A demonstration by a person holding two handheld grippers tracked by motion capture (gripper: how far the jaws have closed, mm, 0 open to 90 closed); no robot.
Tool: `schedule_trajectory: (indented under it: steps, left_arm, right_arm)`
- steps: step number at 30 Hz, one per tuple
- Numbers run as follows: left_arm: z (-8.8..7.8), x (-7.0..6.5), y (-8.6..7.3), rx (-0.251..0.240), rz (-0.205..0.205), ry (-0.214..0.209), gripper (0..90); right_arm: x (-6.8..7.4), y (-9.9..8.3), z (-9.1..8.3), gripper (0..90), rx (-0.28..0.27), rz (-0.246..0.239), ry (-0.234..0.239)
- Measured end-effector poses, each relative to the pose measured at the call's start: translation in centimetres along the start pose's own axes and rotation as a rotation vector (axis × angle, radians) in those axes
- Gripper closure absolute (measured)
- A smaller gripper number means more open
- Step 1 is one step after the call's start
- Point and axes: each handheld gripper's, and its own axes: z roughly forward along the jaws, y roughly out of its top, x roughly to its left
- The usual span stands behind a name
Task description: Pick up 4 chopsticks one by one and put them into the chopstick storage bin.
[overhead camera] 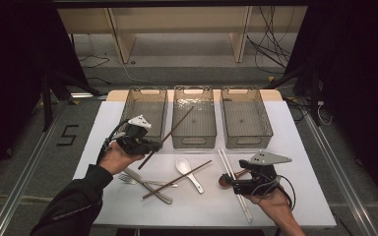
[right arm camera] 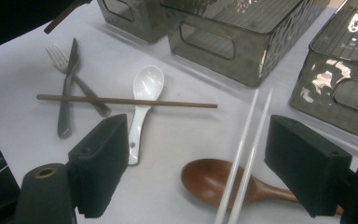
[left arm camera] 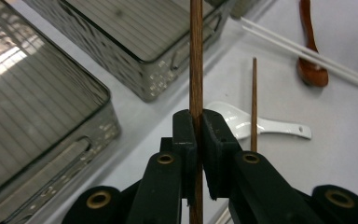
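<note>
1. The left claw (overhead camera: 150,145) is clenched on a brown chopstick (overhead camera: 170,133), lifted near the table's left edge, its tip over the middle bin (overhead camera: 193,139).
2. All three bins look empty; sorting has barely begun.
3. The right claw (right arm camera: 196,172) hangs released over white chopsticks (right arm camera: 244,154) and a wooden spoon (right arm camera: 214,179).

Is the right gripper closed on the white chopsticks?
No. The right gripper stands wide open, with the white chopsticks lying untouched between its pads.
</note>
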Motion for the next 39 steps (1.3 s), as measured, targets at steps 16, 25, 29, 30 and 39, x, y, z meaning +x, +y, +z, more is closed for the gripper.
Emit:
schedule_trajectory:
  steps: [16,25,29,30,39]
  left_arm:
    - [-2.0,4.3,0.0,-0.115,-0.141,0.062,84.0]
    - [-3.1,5.8,1.3,-0.189,-0.162,0.105,84.0]
    - [-3.3,6.7,1.6,-0.212,-0.176,0.132,84.0]
    - [-3.3,7.0,1.7,-0.214,-0.181,0.138,84.0]
    - [-3.1,9.3,1.9,-0.262,-0.235,0.186,83.9]
  right_arm:
    - [0.0,0.0,-0.1,22.5,-0.01,0.003,-0.002]
    - [0.0,0.0,-0.1,22.5,-0.01,0.002,-0.001]
    - [0.0,0.0,-0.1,22.5,-0.011,0.002,-0.001]
    - [0.0,0.0,-0.1,22.5,-0.011,0.002,-0.001]
    - [0.0,0.0,-0.1,22.6,-0.014,0.001,-0.002]
